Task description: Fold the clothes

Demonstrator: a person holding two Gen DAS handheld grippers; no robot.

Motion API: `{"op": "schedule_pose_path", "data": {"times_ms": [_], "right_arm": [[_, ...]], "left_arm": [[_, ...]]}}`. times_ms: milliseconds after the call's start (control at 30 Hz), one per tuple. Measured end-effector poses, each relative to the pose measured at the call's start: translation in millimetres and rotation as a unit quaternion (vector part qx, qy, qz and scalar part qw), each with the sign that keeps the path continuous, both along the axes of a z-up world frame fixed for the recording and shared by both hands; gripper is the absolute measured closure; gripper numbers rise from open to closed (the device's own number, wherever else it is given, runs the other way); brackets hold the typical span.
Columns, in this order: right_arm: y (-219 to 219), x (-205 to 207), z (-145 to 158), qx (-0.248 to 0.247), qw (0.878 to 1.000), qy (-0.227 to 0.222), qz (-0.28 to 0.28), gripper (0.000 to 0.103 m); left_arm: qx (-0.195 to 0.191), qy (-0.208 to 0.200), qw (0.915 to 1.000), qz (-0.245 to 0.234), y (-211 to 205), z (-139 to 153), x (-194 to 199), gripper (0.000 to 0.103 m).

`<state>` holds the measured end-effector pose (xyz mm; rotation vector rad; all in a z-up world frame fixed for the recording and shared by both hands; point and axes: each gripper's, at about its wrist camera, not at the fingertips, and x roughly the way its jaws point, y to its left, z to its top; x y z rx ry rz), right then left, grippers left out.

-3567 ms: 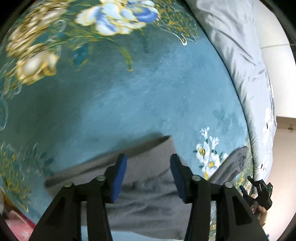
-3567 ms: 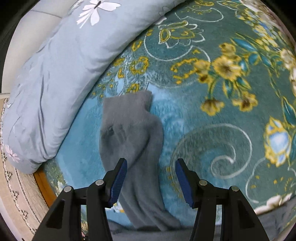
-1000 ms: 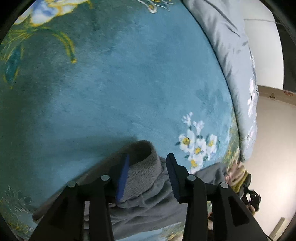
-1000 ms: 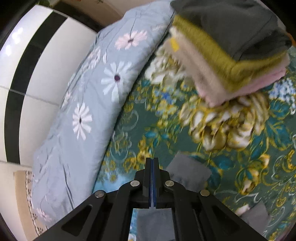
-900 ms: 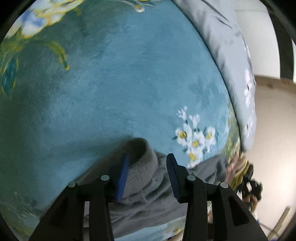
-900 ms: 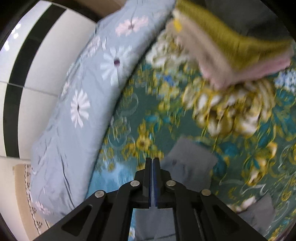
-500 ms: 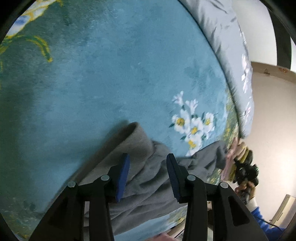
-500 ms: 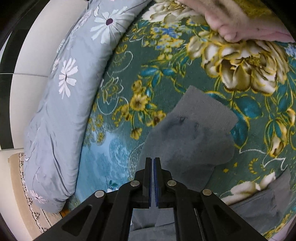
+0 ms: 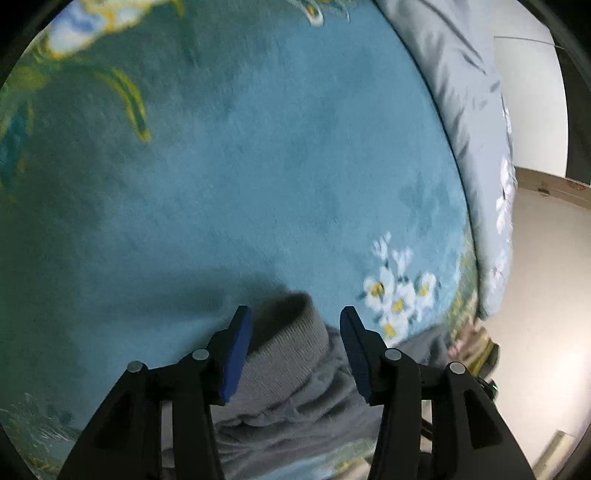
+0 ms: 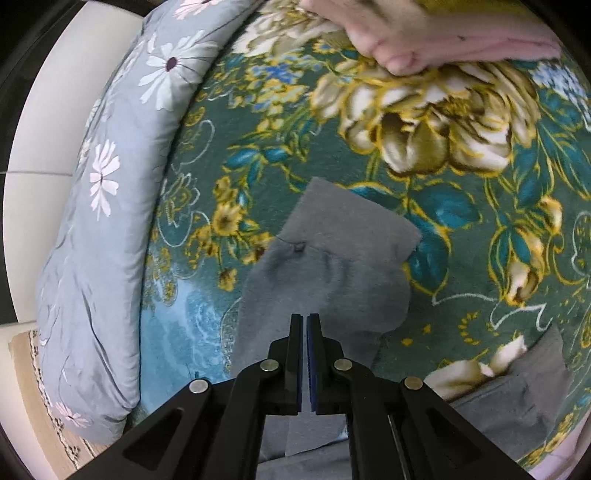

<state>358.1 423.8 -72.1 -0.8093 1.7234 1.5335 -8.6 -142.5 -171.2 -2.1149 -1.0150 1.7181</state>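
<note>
A: Between the left tool's (image 9: 291,334) opening pads (image 9: 238,341), the grey sweater's ribbed cuff (image 9: 286,341) lies untouched; the right tool (image 10: 305,356) is clenched on a fold of the sleeve (image 10: 328,273).

B: Risks?

A: The freed cuff may slump, and the right pinch may drag cloth across the floral bed cover (image 10: 461,229).

B: Axis?

A: The sleeve runs away from the right tool, its hem toward the folded stack (image 10: 436,33).

Folded pink clothes (image 10: 443,33) cut off at top edge.

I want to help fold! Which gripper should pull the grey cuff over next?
Probably left. The left gripper is opening, with the ribbed cuff between its pads. The right gripper is shut above the grey sleeve.
</note>
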Motion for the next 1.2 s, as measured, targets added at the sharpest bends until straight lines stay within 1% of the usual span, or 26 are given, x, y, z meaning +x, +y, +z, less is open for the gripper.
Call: {"op": "schedule_pose_path", "data": {"times_ms": [100,233,300,367,467,500,600,633,667,700,733,767,800,900,967,1033,1067,1100,1133,1200], "right_arm": [[-1.2,-2.1,-2.7,-0.003,1.000,0.000,0.003,0.099],[-0.1,-5.4,-3.1,0.000,1.000,0.002,0.011,0.099],[0.6,-5.3,-4.1,0.000,1.000,0.001,0.011,0.099],[0.5,-5.7,-5.3,0.000,1.000,-0.001,0.011,0.099],[-1.2,-7.1,-6.9,-0.003,1.000,-0.003,0.011,0.099],[-2.0,-7.9,-7.3,-0.004,1.000,-0.003,0.012,0.099],[-4.1,-11.3,-7.6,-0.005,1.000,-0.002,0.015,0.099],[-4.1,-12.2,-7.3,-0.004,1.000,-0.001,0.017,0.099],[-3.8,-12.6,-7.0,-0.003,1.000,0.000,0.018,0.099],[-3.3,-12.4,-7.0,-0.002,1.000,0.000,0.018,0.099],[-2.3,-11.4,-7.7,-0.002,1.000,-0.001,0.017,0.099],[-1.6,-10.5,-8.6,-0.002,1.000,-0.003,0.015,0.099],[-0.6,-8.9,-10.1,-0.003,1.000,-0.005,0.012,0.099],[1.1,-3.3,-17.2,-0.009,1.000,-0.011,0.002,0.099],[1.5,0.4,-21.2,-0.006,1.000,-0.008,0.002,0.096],[1.7,5.0,-24.0,-0.007,1.000,-0.009,-0.009,0.084],[1.8,6.6,-22.6,-0.004,1.000,-0.004,-0.017,0.072],[1.9,8.3,-20.9,-0.001,1.000,0.002,-0.025,0.066],[3.2,7.9,-16.7,0.009,1.000,0.007,-0.027,0.065],[7.6,3.5,-6.7,0.034,0.999,0.017,-0.023,0.064]], "left_arm": [[0.010,0.009,0.9998,-0.014,2.8,3.5,1.4,0.052],[0.055,0.013,0.9981,-0.025,-5.8,13.3,3.7,0.052],[0.086,0.013,0.9950,-0.049,-2.9,17.3,6.7,0.052],[0.103,0.005,0.9906,-0.090,4.6,19.3,11.5,0.052],[0.082,-0.002,0.9859,-0.146,22.6,15.9,12.3,0.052],[0.076,-0.002,0.9861,-0.148,25.6,13.6,11.6,0.052],[0.059,0.003,0.9893,-0.134,27.0,7.4,8.7,0.054],[0.046,0.014,0.9904,-0.129,25.9,8.4,7.8,0.054],[0.030,0.028,0.9912,-0.126,25.6,10.1,6.9,0.057],[0.015,0.042,0.9915,-0.123,25.4,11.7,6.0,0.062],[-0.003,0.054,0.9903,-0.128,27.2,13.7,6.5,0.079],[-0.021,0.066,0.9883,-0.136,29.6,15.9,7.5,0.091],[-0.039,0.078,0.9858,-0.144,32.1,18.1,8.5,0.091],[-0.050,0.097,0.9868,-0.120,26.0,22.6,14.2,0.094],[-0.050,0.108,0.9895,-0.083,15.3,24.7,17.3,0.096],[-0.049,0.117,0.9915,-0.029,4.6,28.4,19.9,0.097],[-0.048,0.122,0.9914,-0.002,-3.8,30.9,21.1,0.099],[-0.048,0.127,0.9904,0.028,-12.9,33.2,21.9,0.102],[-0.048,0.131,0.9884,0.059,-22.3,35.4,22.5,0.103],[-0.049,0.140,0.9814,0.122,-41.0,39.7,23.8,0.103]]}}
